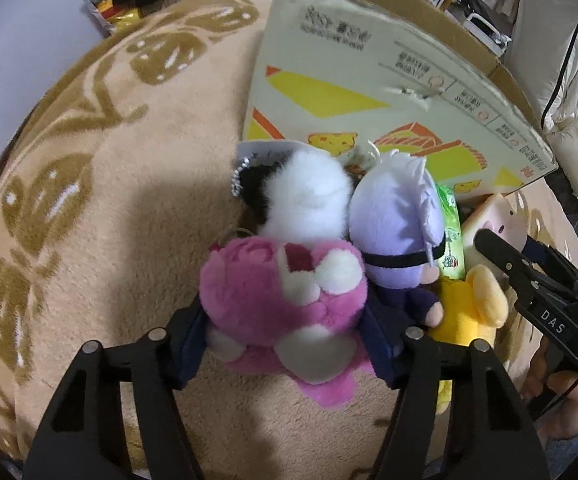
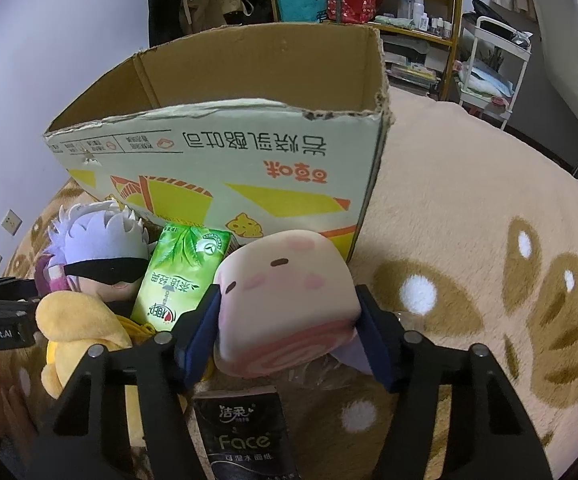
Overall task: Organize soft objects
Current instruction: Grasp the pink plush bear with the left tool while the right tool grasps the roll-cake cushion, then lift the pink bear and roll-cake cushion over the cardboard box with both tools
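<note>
My left gripper (image 1: 285, 336) is shut on a pink plush bear (image 1: 285, 304) lying on the beige blanket. Behind it lie a white-and-black plush (image 1: 309, 192) and a purple-haired blindfolded doll (image 1: 397, 224), with a yellow plush (image 1: 469, 304) to the right. My right gripper (image 2: 289, 332) is shut on a cream and pink roll-cake squishy (image 2: 285, 300). The open cardboard box (image 2: 225, 152) stands just behind the toys. The doll (image 2: 97, 240) and the yellow plush (image 2: 81, 328) also show in the right wrist view.
A green tissue pack (image 2: 181, 276) leans against the box. A black tissue pack (image 2: 245, 436) lies under my right gripper. The beige patterned blanket (image 2: 469, 220) spreads right. Shelves and a cart (image 2: 493, 64) stand behind. The right gripper body (image 1: 537, 288) shows in the left wrist view.
</note>
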